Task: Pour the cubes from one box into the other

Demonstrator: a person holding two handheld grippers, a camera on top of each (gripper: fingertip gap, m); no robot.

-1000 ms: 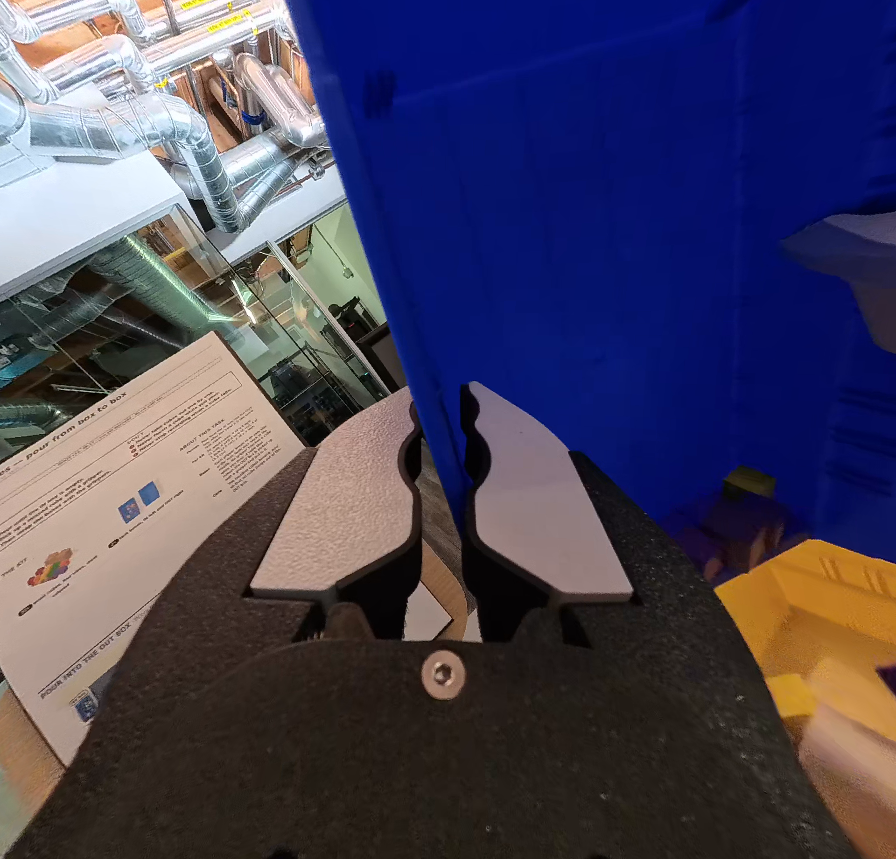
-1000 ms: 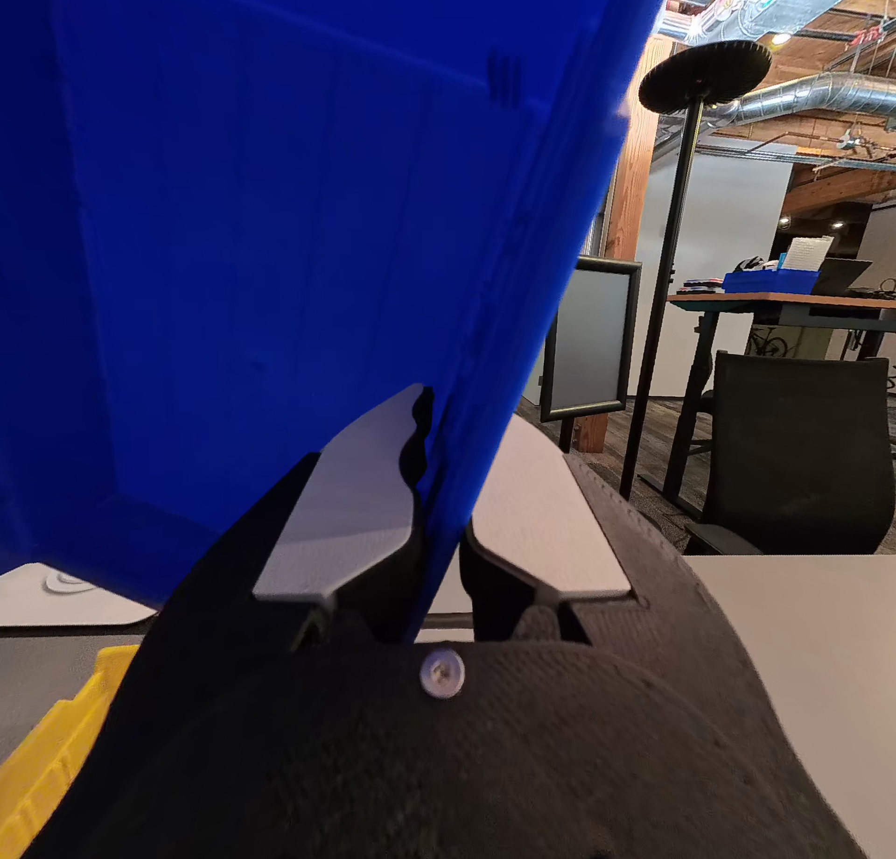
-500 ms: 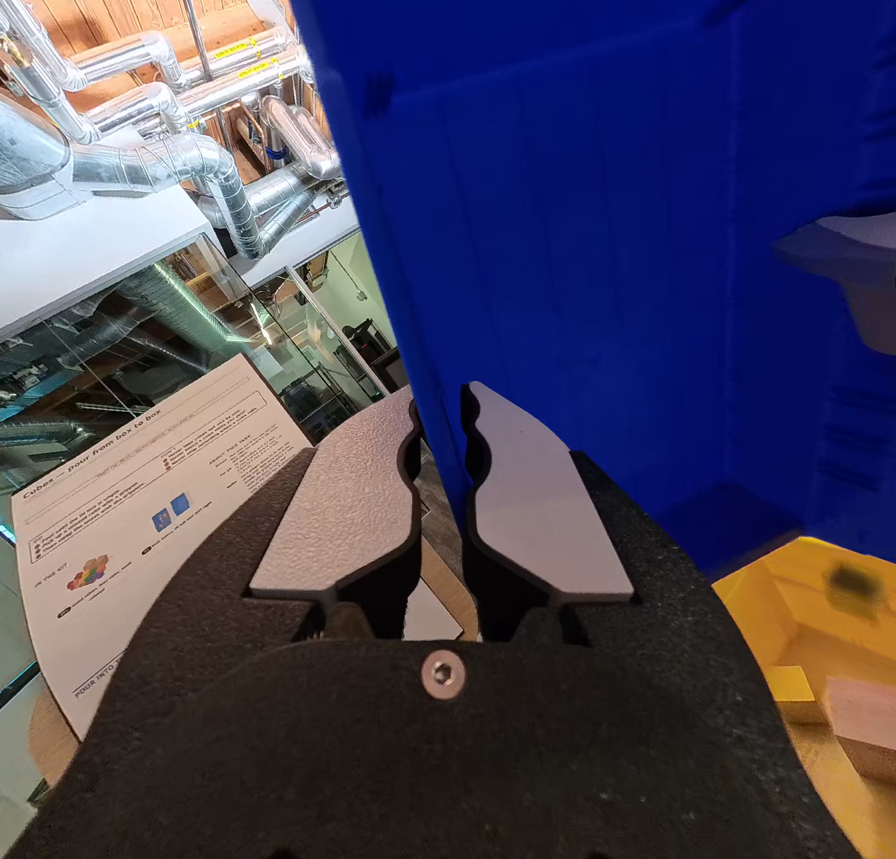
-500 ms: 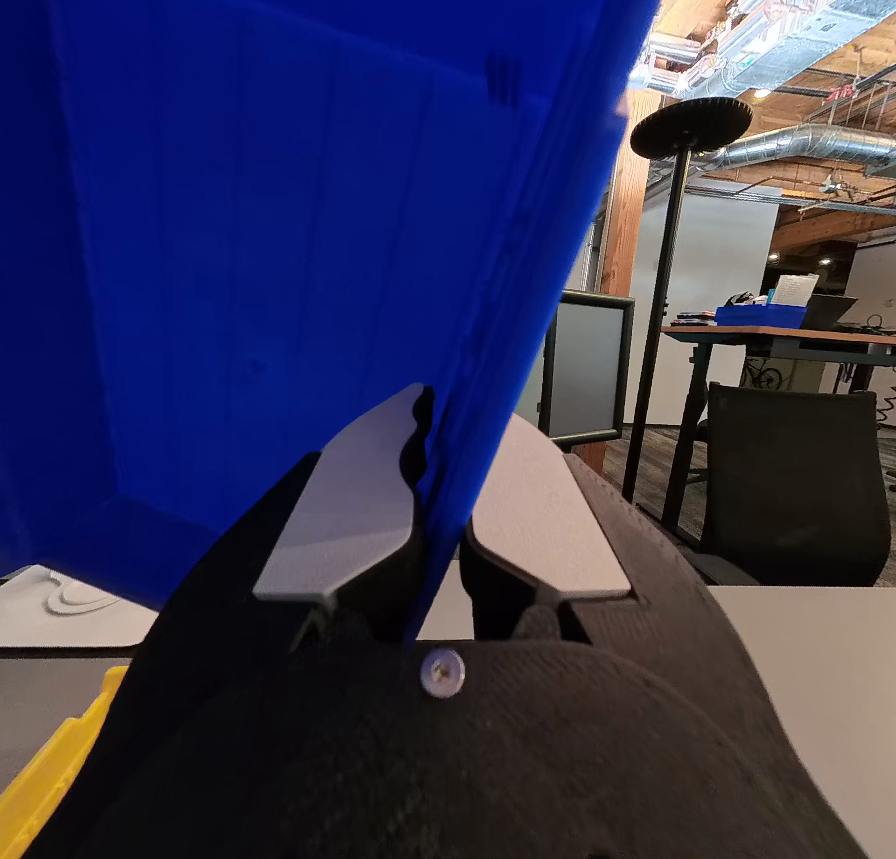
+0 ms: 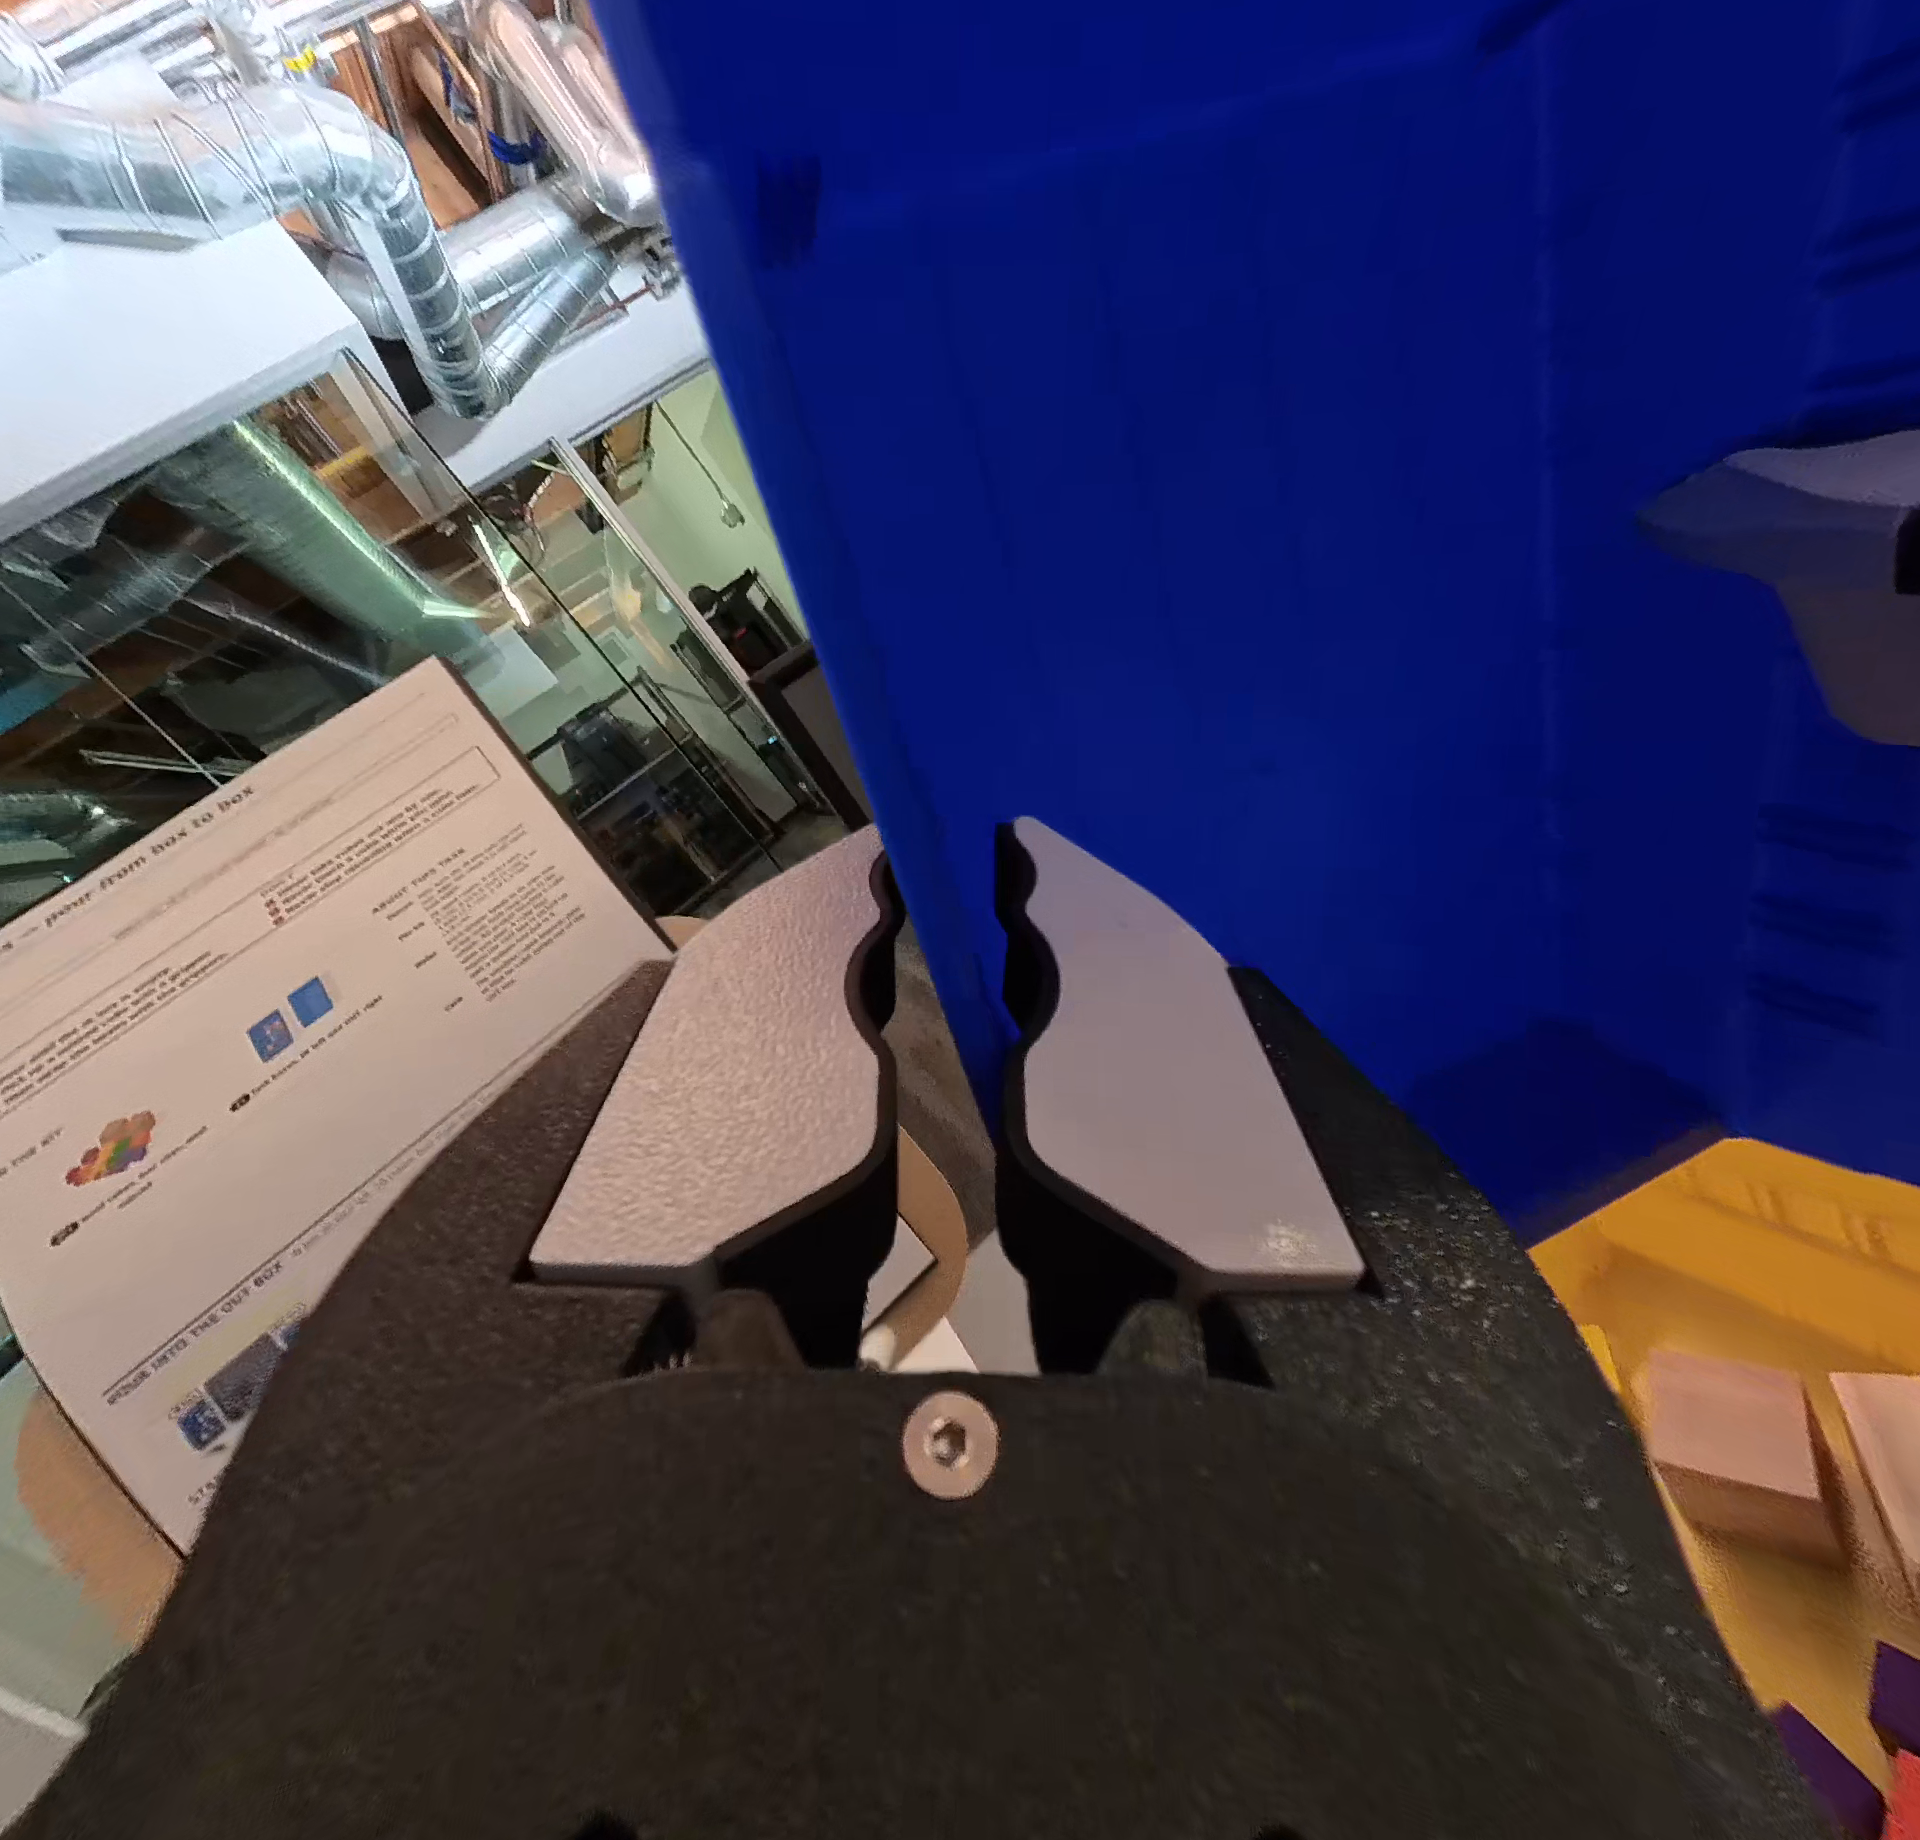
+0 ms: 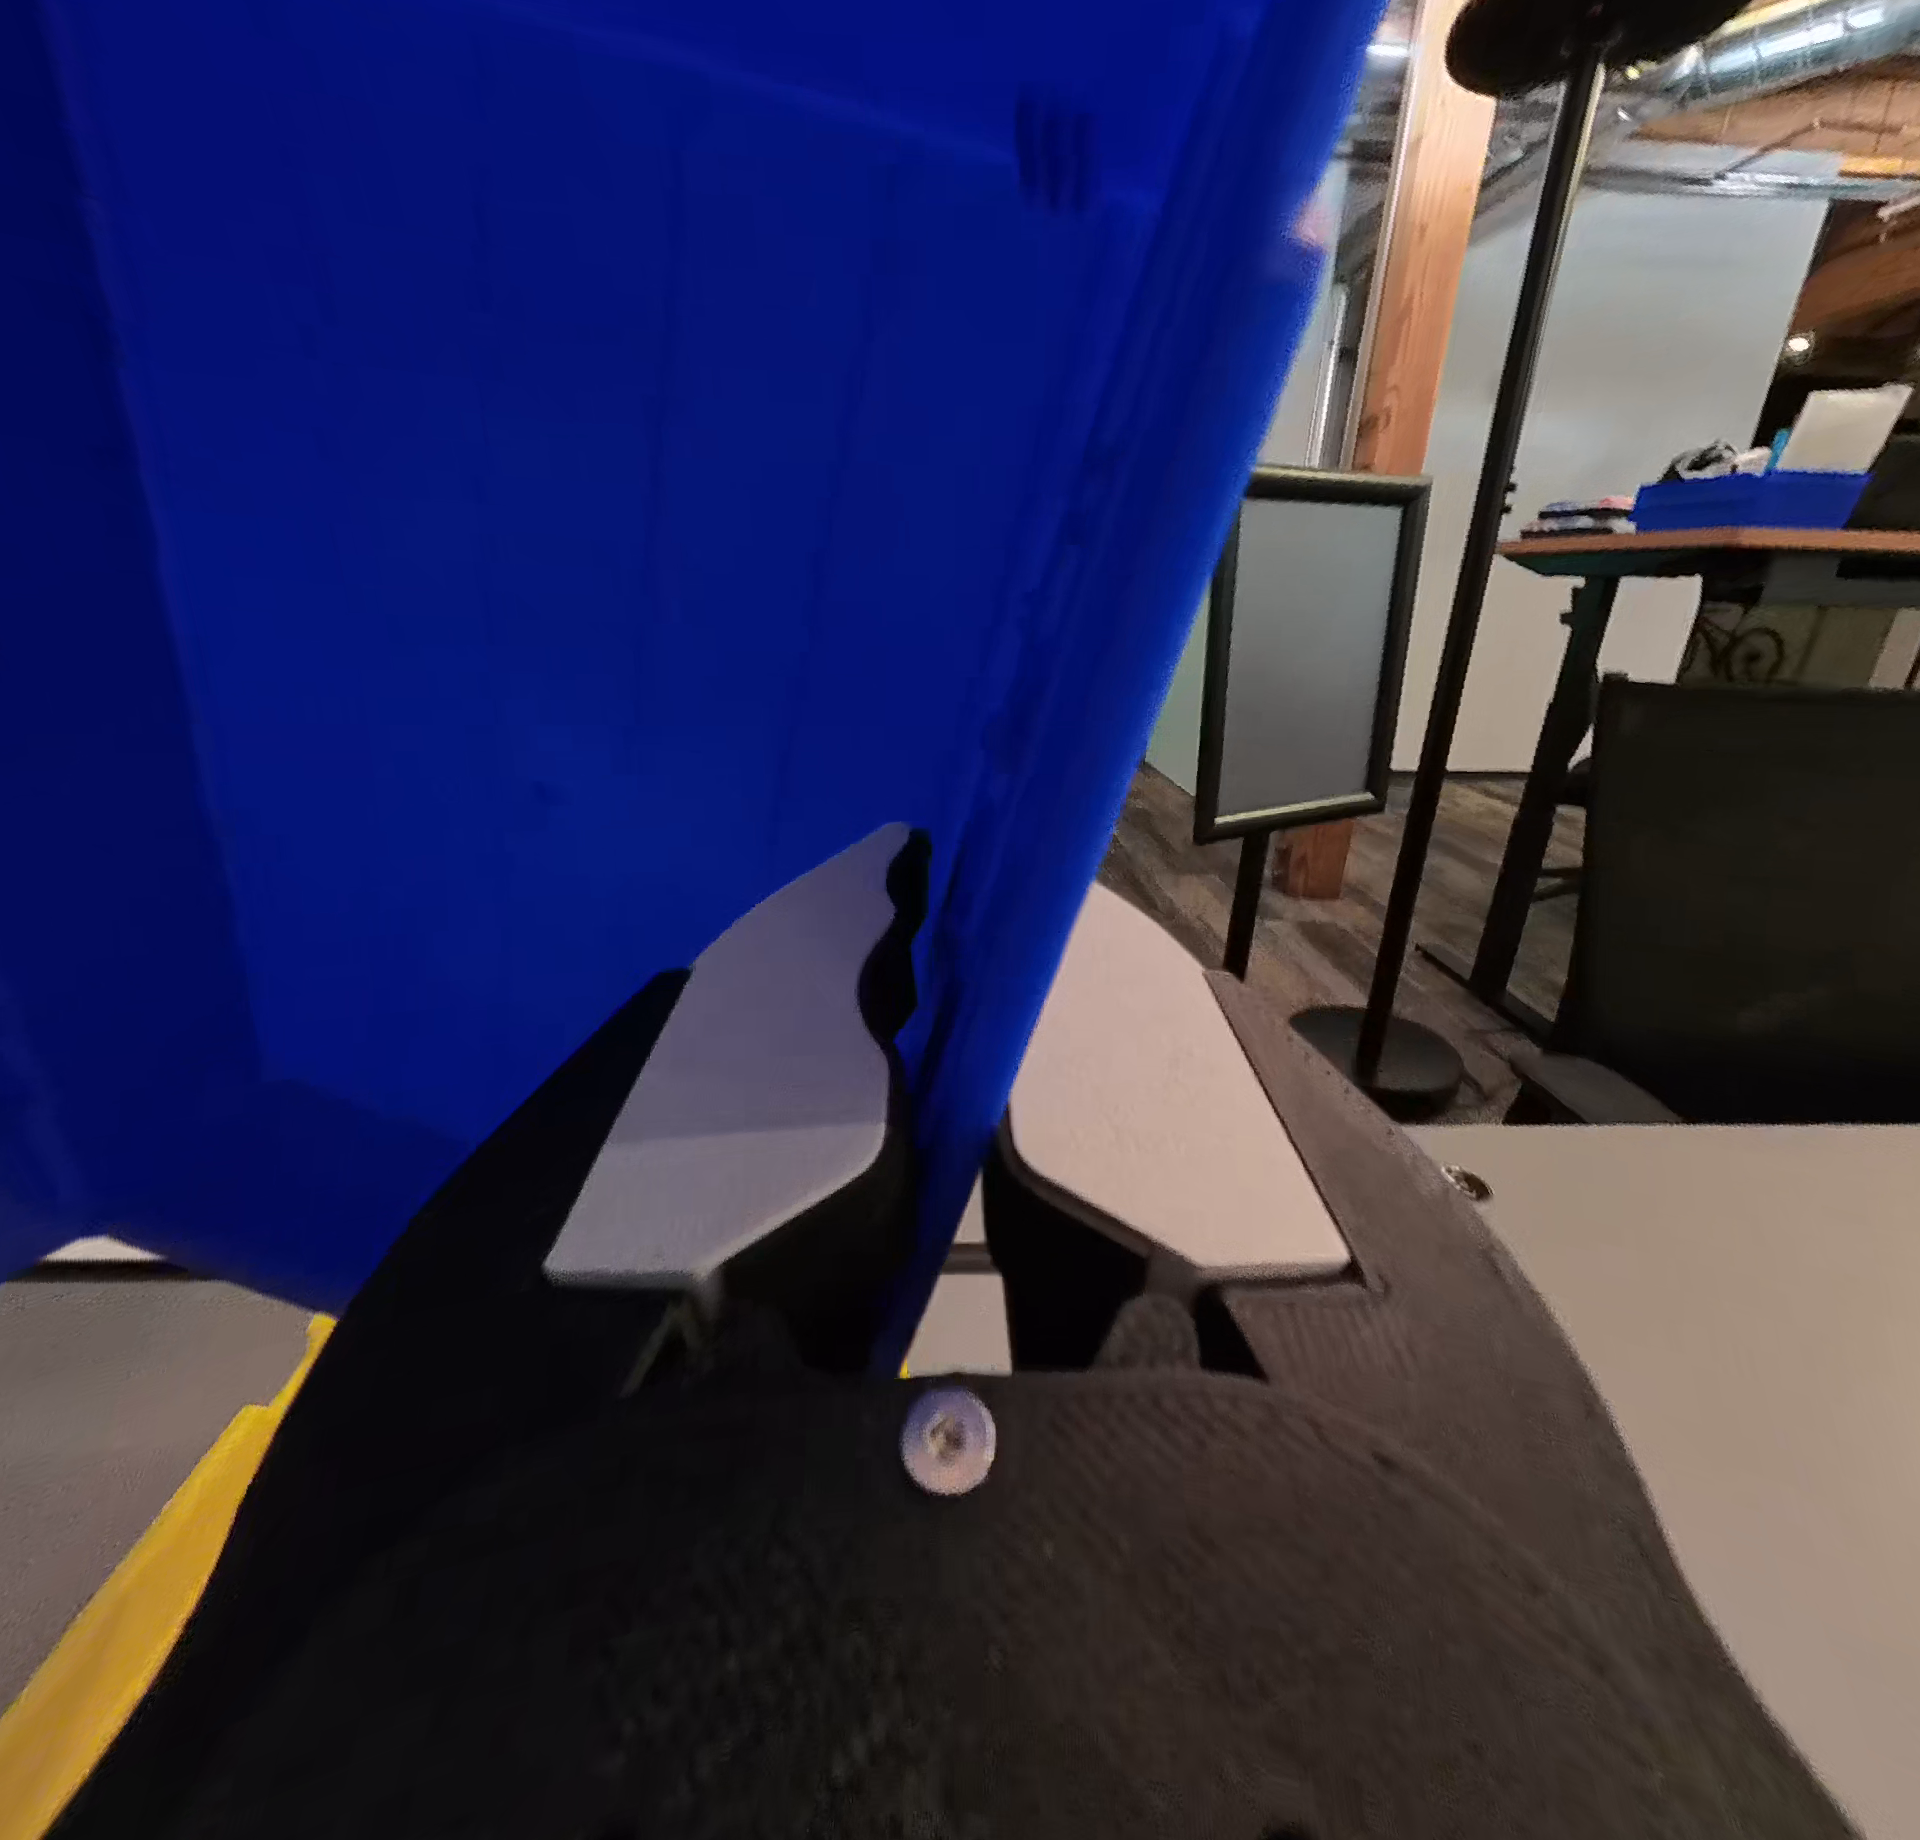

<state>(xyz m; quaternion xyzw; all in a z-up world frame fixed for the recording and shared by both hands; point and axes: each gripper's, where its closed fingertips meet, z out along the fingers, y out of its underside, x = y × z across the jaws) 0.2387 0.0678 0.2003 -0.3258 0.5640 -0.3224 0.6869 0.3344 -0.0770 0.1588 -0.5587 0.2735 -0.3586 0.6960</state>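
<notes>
A blue box is held up, tipped steeply over a yellow box; I see no cubes inside it. My left gripper is shut on the blue box's left wall. My right gripper is shut on its right wall; one of its fingers shows inside the blue box in the left wrist view. The yellow box holds several cubes: a pale wooden one, a purple one and more at the view's edge. The yellow box's rim shows low left in the right wrist view.
A printed instruction sheet stands to the left, with glass walls behind it. The grey table extends to the right. Beyond it are a black chair, a black floor stand, a framed sign and a desk with a blue bin.
The last cubes slid out of the blue box and dropped into the yellow box. The blue box tilted a little further; both grippers kept their hold on its walls.
</notes>
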